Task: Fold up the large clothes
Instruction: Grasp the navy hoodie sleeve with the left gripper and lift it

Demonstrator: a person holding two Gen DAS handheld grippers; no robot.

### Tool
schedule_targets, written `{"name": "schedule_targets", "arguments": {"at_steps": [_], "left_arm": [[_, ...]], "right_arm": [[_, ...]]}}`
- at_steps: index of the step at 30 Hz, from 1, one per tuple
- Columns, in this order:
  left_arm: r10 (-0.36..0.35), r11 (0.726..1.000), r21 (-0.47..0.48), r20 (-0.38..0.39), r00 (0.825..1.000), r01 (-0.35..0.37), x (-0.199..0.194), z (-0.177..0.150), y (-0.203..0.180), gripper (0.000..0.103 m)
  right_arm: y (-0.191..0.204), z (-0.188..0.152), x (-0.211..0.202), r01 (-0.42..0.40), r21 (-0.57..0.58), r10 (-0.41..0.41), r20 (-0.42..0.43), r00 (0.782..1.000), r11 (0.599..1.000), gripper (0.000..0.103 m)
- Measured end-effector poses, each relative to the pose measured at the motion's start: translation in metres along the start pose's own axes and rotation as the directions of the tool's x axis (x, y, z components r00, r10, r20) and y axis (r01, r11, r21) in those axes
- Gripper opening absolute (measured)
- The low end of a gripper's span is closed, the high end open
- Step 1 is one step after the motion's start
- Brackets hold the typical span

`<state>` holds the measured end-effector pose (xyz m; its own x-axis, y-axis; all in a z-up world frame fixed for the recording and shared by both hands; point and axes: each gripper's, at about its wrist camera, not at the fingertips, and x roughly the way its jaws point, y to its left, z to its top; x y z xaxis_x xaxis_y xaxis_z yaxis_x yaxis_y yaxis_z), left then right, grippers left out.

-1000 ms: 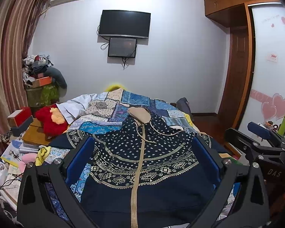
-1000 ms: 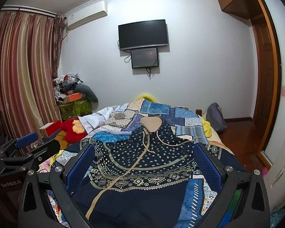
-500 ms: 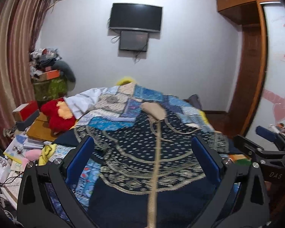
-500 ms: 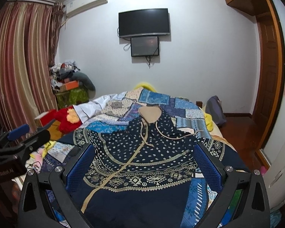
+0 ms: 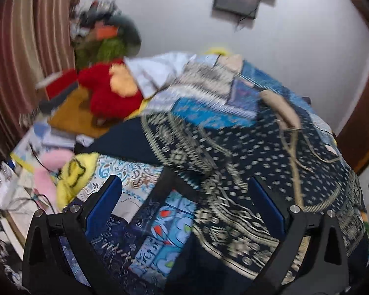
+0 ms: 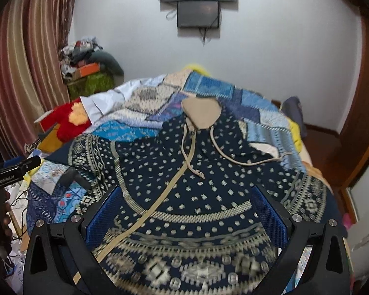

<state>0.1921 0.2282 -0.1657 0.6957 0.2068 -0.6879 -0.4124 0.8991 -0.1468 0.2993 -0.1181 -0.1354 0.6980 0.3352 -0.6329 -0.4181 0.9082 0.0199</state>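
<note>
A navy hooded jacket (image 6: 189,186) with cream patterns, a tan zipper and a tan hood lining (image 6: 201,113) lies spread flat, front up, on the patchwork bedspread (image 6: 209,88). My right gripper (image 6: 187,196) is open and empty above the jacket's chest. My left gripper (image 5: 184,191) is open and empty above the jacket's left sleeve (image 5: 164,142) and left side; the jacket body (image 5: 270,172) fills the right of that blurred view. The left gripper's body (image 6: 12,172) shows at the left edge of the right wrist view.
A red plush toy (image 5: 110,95) and a white cloth (image 5: 157,71) lie at the bed's far left. Books, cables, pink and yellow soft items (image 5: 71,174) clutter the left bedside. Striped curtains (image 6: 24,61), a clothes pile (image 6: 86,59), wall screens (image 6: 198,0) and a wooden door frame (image 6: 364,123) surround the bed.
Both grippers have tilted down and moved closer to the jacket. The left one has swung left over the sleeve; its view is motion-blurred. Both stay open.
</note>
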Motion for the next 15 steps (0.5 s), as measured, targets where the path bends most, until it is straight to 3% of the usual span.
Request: {"name": "schedule_targets", "arguments": {"at_steps": [3, 5, 8, 11, 15], "left_arm": [[0.035, 0.998, -0.040, -0.096, 0.995, -0.039, 0.041, 0.007, 0.022, 0.103], [0.021, 0.996, -0.079, -0.154, 0.988, -0.034, 0.064, 0.011, 0.034, 0.103], [-0.077, 0.984, -0.174, -0.221, 0.972, 0.038, 0.089, 0.016, 0.047, 0.103], [-0.155, 0.959, -0.274, -0.270, 0.950, 0.079, 0.113, 0.019, 0.056, 0.093], [-0.241, 0.917, -0.376, -0.264, 0.934, 0.131, 0.135, 0.022, 0.067, 0.092]], "right_arm": [[-0.008, 0.010, 0.040, -0.003, 0.000, 0.003, -0.055, 0.998, 1.000, 0.103], [-0.011, 0.014, 0.064, -0.013, 0.001, 0.013, -0.098, 0.995, 1.000, 0.103], [-0.013, 0.017, 0.104, -0.034, -0.011, 0.032, -0.165, 0.986, 0.999, 0.103], [-0.008, 0.019, 0.140, -0.058, -0.056, 0.044, -0.222, 0.974, 0.997, 0.103], [-0.005, 0.024, 0.178, -0.107, -0.062, 0.085, -0.293, 0.952, 0.992, 0.103]]}}
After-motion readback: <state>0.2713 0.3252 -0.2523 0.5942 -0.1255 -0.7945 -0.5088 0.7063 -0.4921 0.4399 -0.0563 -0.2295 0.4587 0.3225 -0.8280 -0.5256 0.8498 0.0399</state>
